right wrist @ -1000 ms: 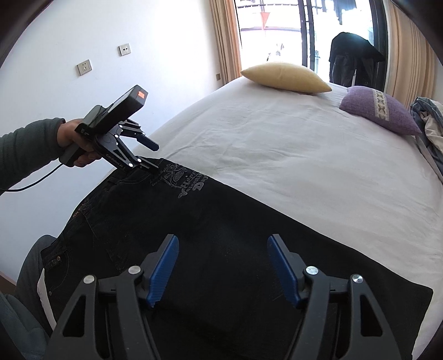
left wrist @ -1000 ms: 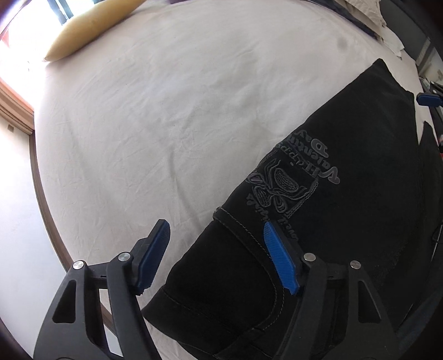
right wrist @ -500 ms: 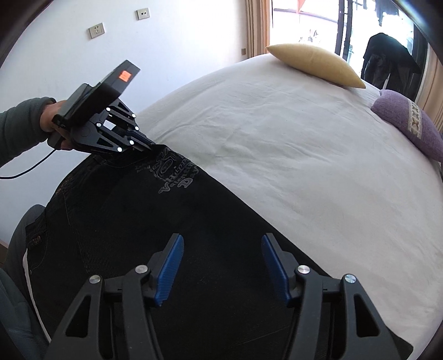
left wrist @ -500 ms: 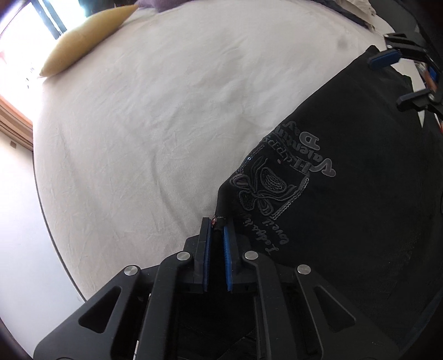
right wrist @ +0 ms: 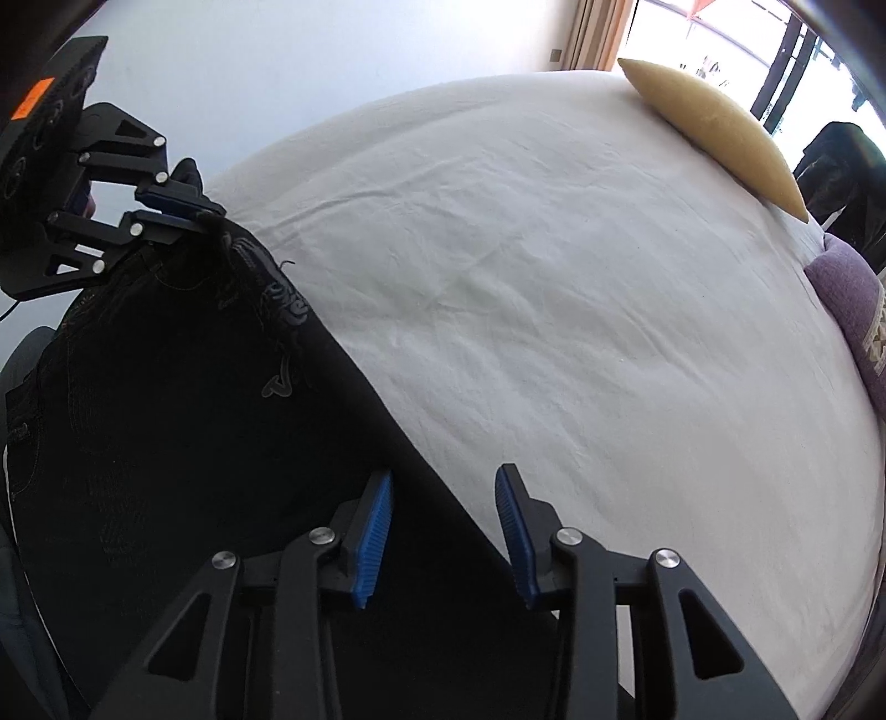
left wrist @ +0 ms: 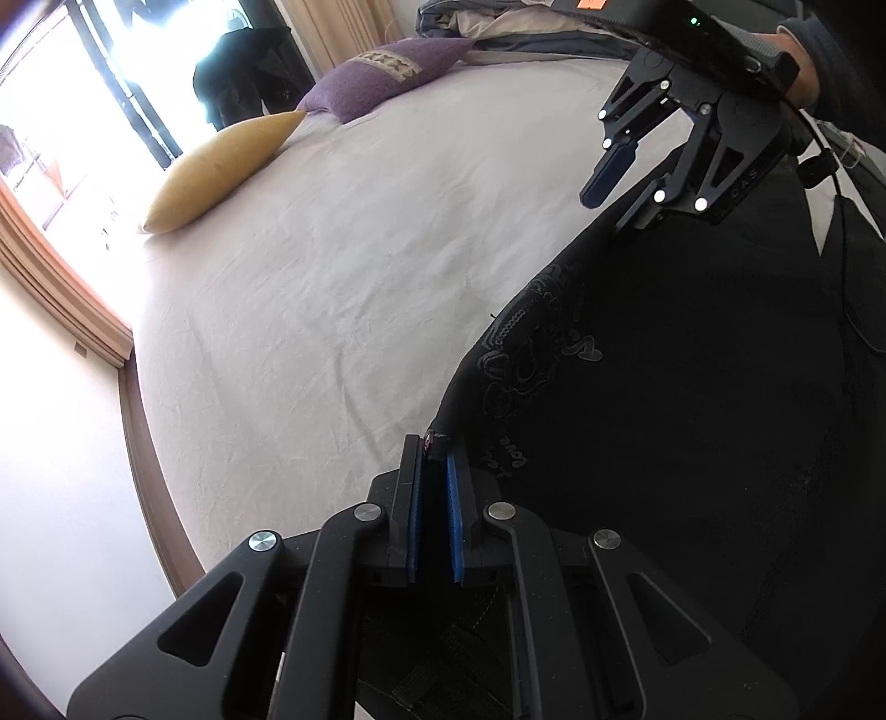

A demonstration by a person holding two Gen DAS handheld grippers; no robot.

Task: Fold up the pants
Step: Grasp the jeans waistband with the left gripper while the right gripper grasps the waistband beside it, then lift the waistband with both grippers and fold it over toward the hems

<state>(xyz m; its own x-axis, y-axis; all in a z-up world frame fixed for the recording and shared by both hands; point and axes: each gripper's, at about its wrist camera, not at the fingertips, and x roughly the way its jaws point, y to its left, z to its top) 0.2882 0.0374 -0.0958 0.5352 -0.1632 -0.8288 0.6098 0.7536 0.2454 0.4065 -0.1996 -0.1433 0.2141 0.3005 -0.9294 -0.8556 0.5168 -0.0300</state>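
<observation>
Black pants (left wrist: 692, 415) with a grey print lie along the near side of the white bed sheet (left wrist: 332, 277). My left gripper (left wrist: 433, 459) is shut on a raised corner of the pants' edge, and the cloth sticks out between the blue pads. In the right wrist view the left gripper (right wrist: 202, 213) holds that same corner at the upper left. My right gripper (right wrist: 443, 515) points down over the pants (right wrist: 166, 415), jaws closing, with the cloth's edge between the fingers and the pads not pressing on it. The right gripper (left wrist: 606, 213) also shows at the pants' far end.
A yellow pillow (left wrist: 216, 171) and a purple pillow (left wrist: 387, 77) lie at the head of the bed by the window. Bundled bedding (left wrist: 498, 27) lies beyond them. The bed's wooden edge (left wrist: 149, 443) runs along the white wall. A hand (left wrist: 797, 72) holds the right gripper.
The left gripper went from open to shut on the pants' corner and lifted it. The right gripper moved over to the pants' edge, tipped downward, and its fingers came closer together.
</observation>
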